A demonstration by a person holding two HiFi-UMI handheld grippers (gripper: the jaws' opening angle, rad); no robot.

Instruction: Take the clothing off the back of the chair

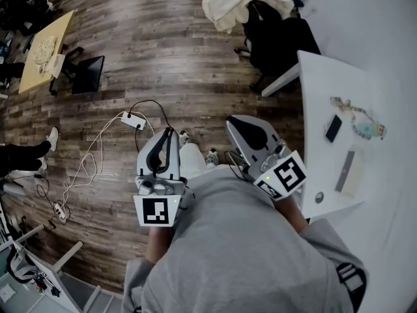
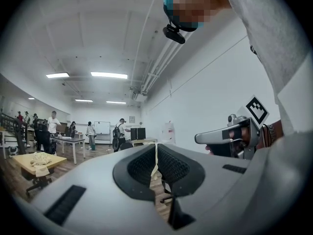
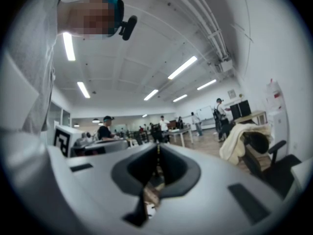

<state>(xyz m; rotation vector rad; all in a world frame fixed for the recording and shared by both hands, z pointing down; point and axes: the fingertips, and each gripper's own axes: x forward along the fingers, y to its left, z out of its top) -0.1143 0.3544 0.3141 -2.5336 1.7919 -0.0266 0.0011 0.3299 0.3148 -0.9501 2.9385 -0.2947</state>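
A cream garment (image 1: 238, 2) lies draped over the back of a black office chair (image 1: 280, 41) at the top of the head view, well ahead of both grippers. In the right gripper view the garment (image 3: 239, 143) hangs on the chair (image 3: 266, 160) to the right of the jaws. My left gripper (image 1: 171, 130) is held level in front of my body, jaws shut and empty; its own view shows the tips (image 2: 156, 148) meeting. My right gripper (image 1: 232, 120) is beside it, nearer the chair, also shut with nothing held (image 3: 158, 148).
A white table (image 1: 391, 194) stands at the right with a dark phone (image 1: 333, 128) and small items on it. A power strip (image 1: 132, 120) and white cables lie on the wooden floor left of me. A yellow table (image 1: 45, 47) stands far left. Several people stand in the background.
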